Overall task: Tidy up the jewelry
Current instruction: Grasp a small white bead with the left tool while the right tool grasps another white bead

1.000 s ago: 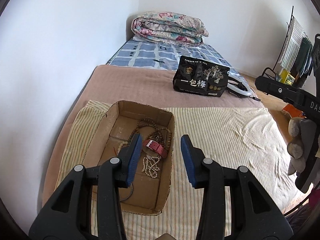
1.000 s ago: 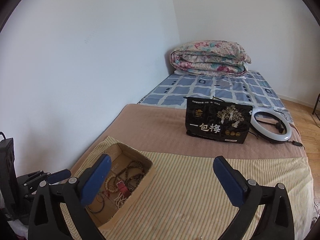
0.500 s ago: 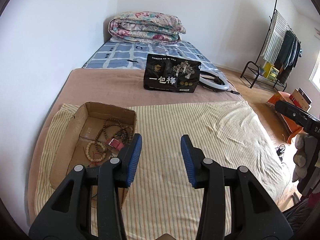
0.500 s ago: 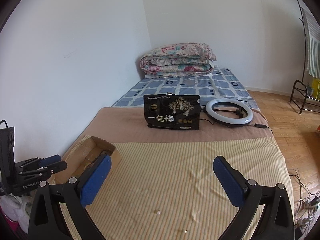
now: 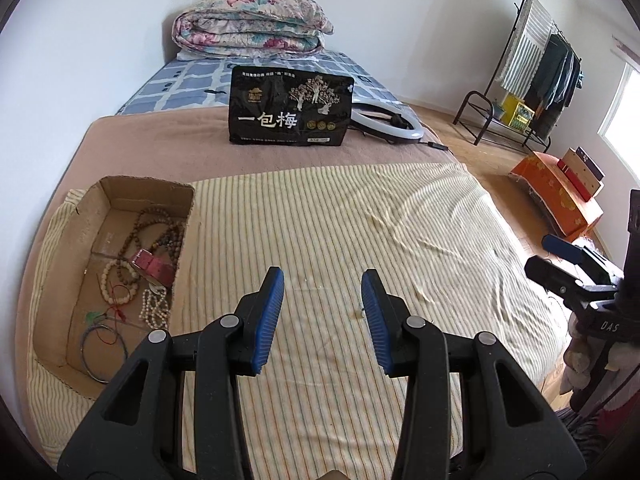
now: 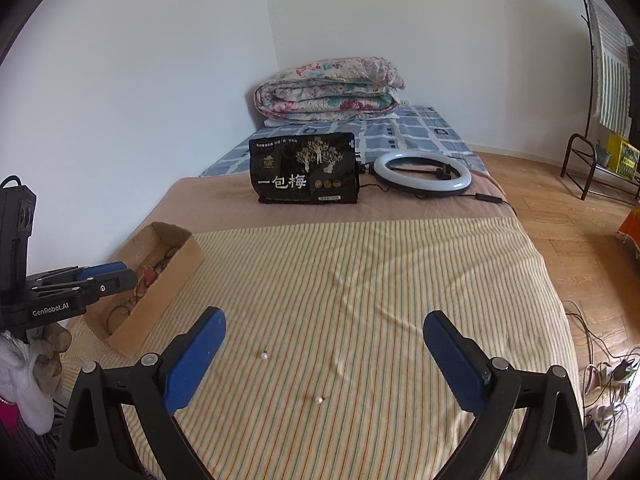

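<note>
A cardboard box (image 5: 60, 248) lies at the left of the striped cloth, also in the right wrist view (image 6: 160, 300). It holds bead necklaces (image 5: 160, 232), a pink watch (image 5: 154, 268) and a pearl string (image 5: 154, 308). Two loose pearl earrings lie on the cloth, one (image 6: 264, 355) nearer the box and one (image 6: 319, 400) closer to me. My left gripper (image 5: 322, 285) is open and empty above the cloth, right of the box. My right gripper (image 6: 324, 334) is wide open and empty above the two pearls.
A black snack bag (image 5: 290, 110) and a white ring light (image 5: 386, 122) lie on the brown blanket behind. A folded floral quilt (image 5: 250, 26) is at the bed's head. A clothes rack (image 5: 532, 80) and an orange box (image 5: 560, 196) stand on the floor to the right.
Both grippers have swung right, away from the box, and over the middle of the striped cloth. The two loose pearls have come into the right wrist view. Both stay open.
</note>
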### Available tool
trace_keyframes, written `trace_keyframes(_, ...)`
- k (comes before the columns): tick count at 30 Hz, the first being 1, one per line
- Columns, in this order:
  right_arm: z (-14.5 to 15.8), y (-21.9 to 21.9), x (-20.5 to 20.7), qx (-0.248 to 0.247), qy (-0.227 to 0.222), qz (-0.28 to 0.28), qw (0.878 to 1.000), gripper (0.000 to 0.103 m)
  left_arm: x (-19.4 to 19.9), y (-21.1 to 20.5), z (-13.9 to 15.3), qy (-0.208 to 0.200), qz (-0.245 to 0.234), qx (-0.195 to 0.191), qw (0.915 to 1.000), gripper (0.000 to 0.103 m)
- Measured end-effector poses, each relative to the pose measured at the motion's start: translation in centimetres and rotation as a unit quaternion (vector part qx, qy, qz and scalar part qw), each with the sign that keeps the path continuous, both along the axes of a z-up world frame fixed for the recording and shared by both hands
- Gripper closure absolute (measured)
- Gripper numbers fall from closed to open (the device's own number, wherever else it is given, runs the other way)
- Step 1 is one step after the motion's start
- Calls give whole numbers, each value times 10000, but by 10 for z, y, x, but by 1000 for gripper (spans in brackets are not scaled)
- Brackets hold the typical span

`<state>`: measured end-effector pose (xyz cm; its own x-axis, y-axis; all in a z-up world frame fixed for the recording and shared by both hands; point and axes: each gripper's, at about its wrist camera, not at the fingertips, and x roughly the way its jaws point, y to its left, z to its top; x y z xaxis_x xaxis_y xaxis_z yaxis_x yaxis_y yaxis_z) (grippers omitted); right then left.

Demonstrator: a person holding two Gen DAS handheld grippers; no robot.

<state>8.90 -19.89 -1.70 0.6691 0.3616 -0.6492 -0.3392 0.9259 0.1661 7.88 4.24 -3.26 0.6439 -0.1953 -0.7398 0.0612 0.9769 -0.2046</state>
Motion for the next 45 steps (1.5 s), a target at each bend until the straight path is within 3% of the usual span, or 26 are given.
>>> trace_keyframes(5,-38,1,1,-159,297,170,9993,15,9,-14,-20,158,-155,-45,9997,63)
trace_keyframes(9,-63,2,1,-174,513,333,9980,18,16,-25,-39,339,-298,-26,9990,63)
trace_keyframes(13,-86,4,0,-253,722,514,9957,26,23,-38,-56,533,-490,19,9974,69)
trace_keyframes(18,-108,7,2,-239,923,483,9943,27,28,-57,-72,601,-743,147,9953,70)
trace_keyframes(20,-117,9,2,-198,1042,495,9931,30,32,-61,-80,684,-768,189,9945,75)
trace_keyframes(26,-133,22,4,-442,1148,687,9900,44,42,-68,-100,910,-847,185,9921,75)
trace_keyframes(32,-142,22,11,-323,1263,703,9890,54,49,-74,-119,1167,-930,138,9887,76)
trace_keyframes(45,-150,32,12,-484,1237,942,9867,64,62,-84,-136,1308,-993,278,9860,81)
